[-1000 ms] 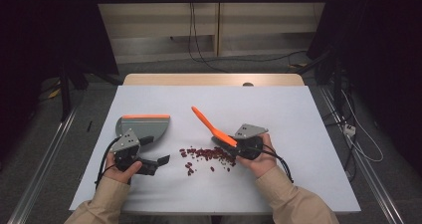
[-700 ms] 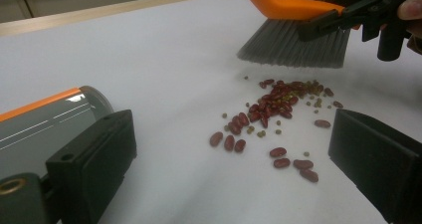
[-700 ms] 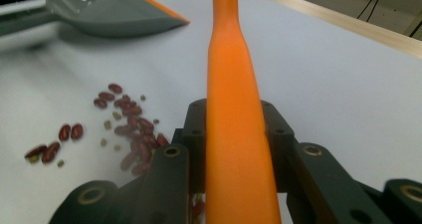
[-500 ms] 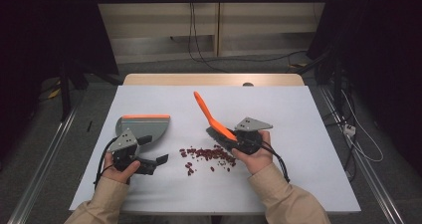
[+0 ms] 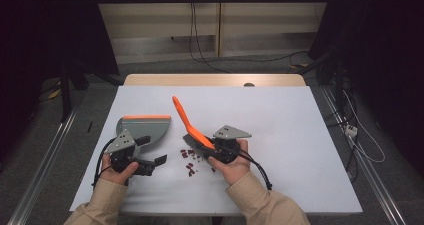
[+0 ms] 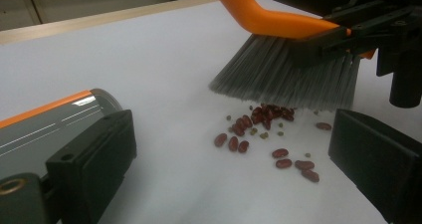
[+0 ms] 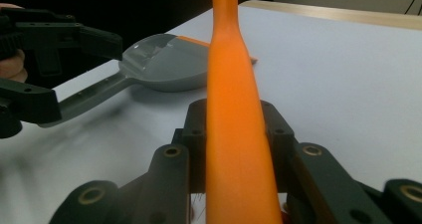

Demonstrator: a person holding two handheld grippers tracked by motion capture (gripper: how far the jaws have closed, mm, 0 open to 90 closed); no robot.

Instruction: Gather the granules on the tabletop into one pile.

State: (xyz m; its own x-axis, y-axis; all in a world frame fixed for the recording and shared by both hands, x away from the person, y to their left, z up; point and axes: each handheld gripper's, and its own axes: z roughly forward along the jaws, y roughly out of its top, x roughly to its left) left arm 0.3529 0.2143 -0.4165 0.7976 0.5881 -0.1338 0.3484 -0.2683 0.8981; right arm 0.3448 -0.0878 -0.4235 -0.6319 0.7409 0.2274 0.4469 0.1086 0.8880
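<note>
A hand brush with an orange handle [image 5: 184, 119] and grey bristles [image 6: 286, 79] stands tilted on the white table [image 5: 280, 115]. My right gripper [image 5: 212, 150] is shut on its handle [image 7: 236, 134] near the brush head. Dark red beans [image 5: 192, 161] lie scattered just left of the bristles, with a few small green ones among them [image 6: 261, 129]. A grey dustpan with an orange lip [image 5: 145, 127] lies flat to the left. My left gripper [image 5: 151, 151] is wide open at its handle end. One of its jaws rests beside the grey pan [image 6: 50, 124], with the beans in front.
The table's wooden far edge [image 5: 215, 79] runs behind the work area. Cables trail from both grippers toward the person's sleeves. Bare table surface stretches to the right and back. Metal rails [image 5: 45, 150] flank the table on the floor.
My right gripper has carried the brush leftward, pushing the beans into a tighter patch nearer the dustpan. The handle now stands steeper. The left gripper has stayed put.
</note>
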